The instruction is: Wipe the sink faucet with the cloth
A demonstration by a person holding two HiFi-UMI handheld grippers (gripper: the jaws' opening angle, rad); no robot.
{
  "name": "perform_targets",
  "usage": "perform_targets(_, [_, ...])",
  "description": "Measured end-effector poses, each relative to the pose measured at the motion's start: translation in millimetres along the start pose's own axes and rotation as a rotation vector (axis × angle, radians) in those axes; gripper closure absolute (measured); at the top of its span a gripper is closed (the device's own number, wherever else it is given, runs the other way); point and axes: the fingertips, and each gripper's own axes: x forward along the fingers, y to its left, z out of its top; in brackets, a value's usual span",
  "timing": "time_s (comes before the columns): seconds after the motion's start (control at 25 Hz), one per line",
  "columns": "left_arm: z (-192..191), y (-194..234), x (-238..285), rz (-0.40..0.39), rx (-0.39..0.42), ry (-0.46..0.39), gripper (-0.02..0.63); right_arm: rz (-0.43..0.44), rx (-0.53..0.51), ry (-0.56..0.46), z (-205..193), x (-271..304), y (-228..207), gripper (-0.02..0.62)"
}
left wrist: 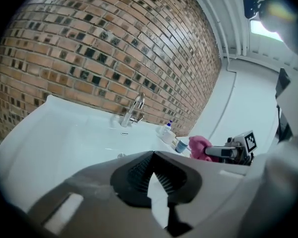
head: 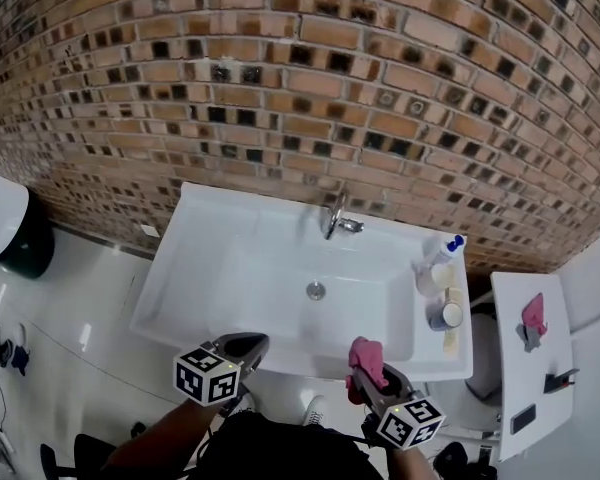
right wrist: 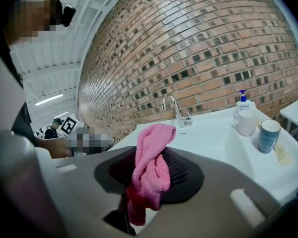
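Note:
A chrome faucet stands at the back rim of the white sink, against the brick wall. My right gripper hovers over the sink's front edge, shut on a pink cloth. The cloth bunches up between the jaws and hangs below them, with the faucet well beyond it. My left gripper is level with the right one at the front edge, shut with nothing in it. In the left gripper view the gripper points across the basin, the faucet far ahead and the cloth to the right.
On the sink's right ledge stand a soap bottle, a white mug and a blue cup. A white side table to the right carries another pink cloth. A dark bin sits on the floor at left.

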Motion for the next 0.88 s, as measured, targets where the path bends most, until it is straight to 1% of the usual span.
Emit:
perform_targets(0.24, [2.9,-2.2,3.0,-0.021,0.013,-0.004,0.603,-0.024,0.003,-0.012,0.1,-0.9,-3.0,0.462])
perform_targets(0.88, [6.0,0.4,-0.5,-0.02,0.019,-0.008,0.603,-0.016,-0.037,0.008,0.0,3.4,0.0,0.463])
